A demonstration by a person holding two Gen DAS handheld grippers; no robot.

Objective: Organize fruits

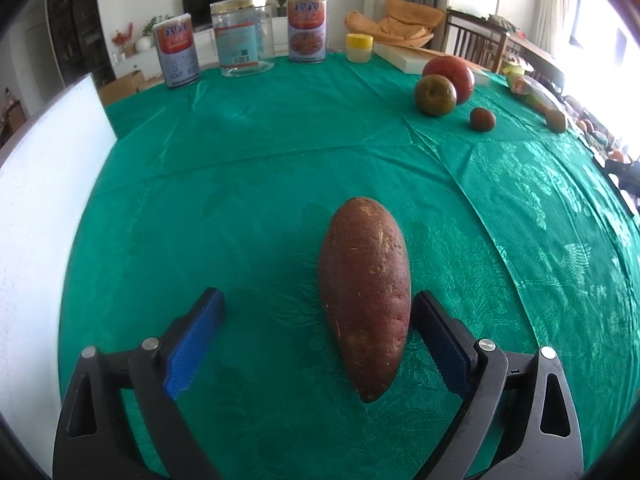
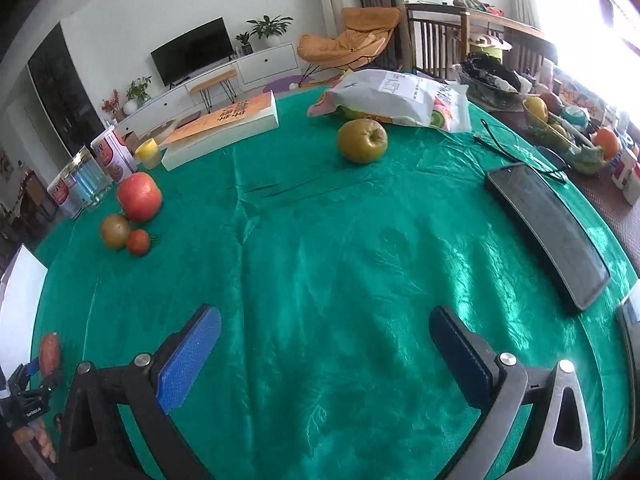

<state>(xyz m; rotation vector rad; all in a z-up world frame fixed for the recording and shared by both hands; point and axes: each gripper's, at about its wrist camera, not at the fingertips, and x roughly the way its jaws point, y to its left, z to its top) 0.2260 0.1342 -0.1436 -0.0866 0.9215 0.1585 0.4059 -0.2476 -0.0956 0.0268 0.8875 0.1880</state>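
Sweet potato (image 1: 365,300) between left fingers (image 1: 192,344)

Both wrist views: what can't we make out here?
- Left wrist view: the reddish-brown sweet potato lies between the left gripper jaws; whether the right jaw touches it is unclear.
- Right wrist view: contents of the white printed plastic bag are hidden by the bag.
- Right wrist view: items in the cluttered fruit bowl are washed out by window glare.
- Left wrist view: the white flat board is cut off by the frame edge.
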